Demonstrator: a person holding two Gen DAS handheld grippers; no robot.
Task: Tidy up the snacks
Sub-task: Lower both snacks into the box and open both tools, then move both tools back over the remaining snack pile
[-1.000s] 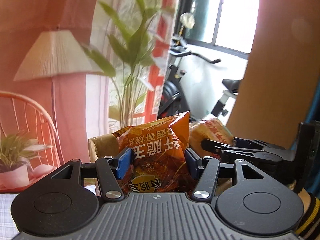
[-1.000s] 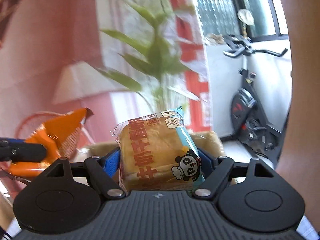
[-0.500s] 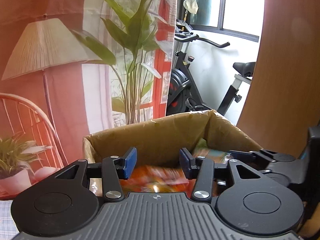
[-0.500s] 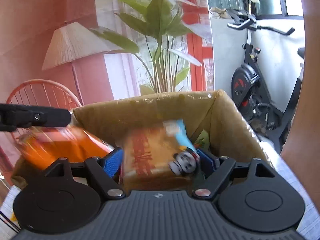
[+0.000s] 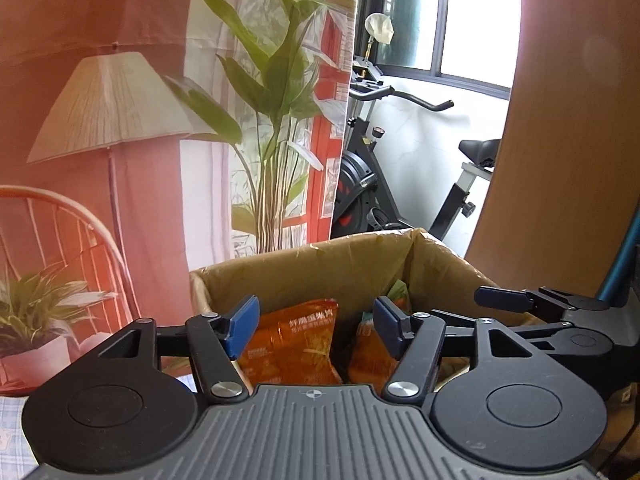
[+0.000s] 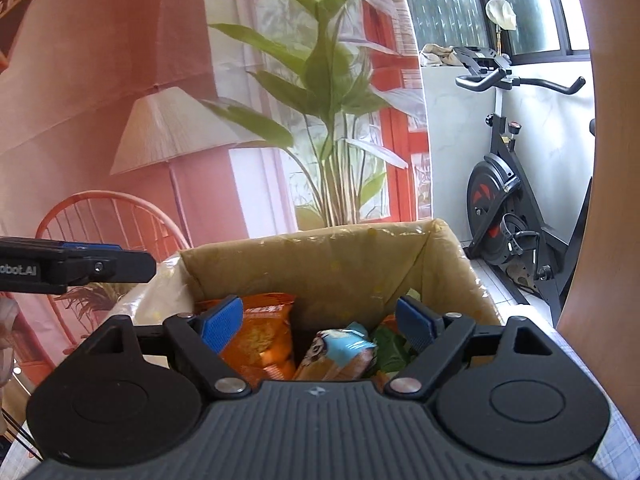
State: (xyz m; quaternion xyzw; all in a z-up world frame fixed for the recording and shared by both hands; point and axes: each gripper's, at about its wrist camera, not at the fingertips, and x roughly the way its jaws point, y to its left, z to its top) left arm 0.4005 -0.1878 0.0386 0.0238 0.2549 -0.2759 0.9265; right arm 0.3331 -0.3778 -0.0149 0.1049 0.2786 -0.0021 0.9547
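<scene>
- Left hand-held gripper (image 5: 315,323) poised over an open box (image 5: 320,264), jaws opening, blue pads (image 5: 241,325) spread wide and pinching nothing
- Seen between those pads but lower down, inside the box: an orange chip bag (image 5: 294,348), standing upright against the left half of the box, clear of both pads
- Just right of the chip bag, a second orange packet (image 5: 368,356), partly hidden behind the right pad
- Right hand-held gripper (image 6: 324,322) also over the box, jaws opening, blue pads (image 6: 219,323) spread apart with nothing gripped
- Below and between the right gripper's pads, a bread pack (image 6: 340,350) with a light blue end and a panda print, lying tilted in the box, free of the pads
- To the left of the bread pack in the right wrist view, the orange chip bag (image 6: 260,340); to its right, a green packet (image 6: 390,346) tucked near the box corner
- Box wall (image 6: 320,264) brown, lined with glossy clear film, corners upright
- Tip of the left gripper (image 6: 80,266) reaching in from the left edge of the right wrist view, near the box's left rim
- Tip of the right gripper (image 5: 520,300) showing at the right of the left wrist view, beside the box's right wall
- Behind the box: a printed backdrop with lamp (image 5: 108,104) and tall plant (image 5: 276,92), and an exercise bike (image 6: 516,184) by the window
</scene>
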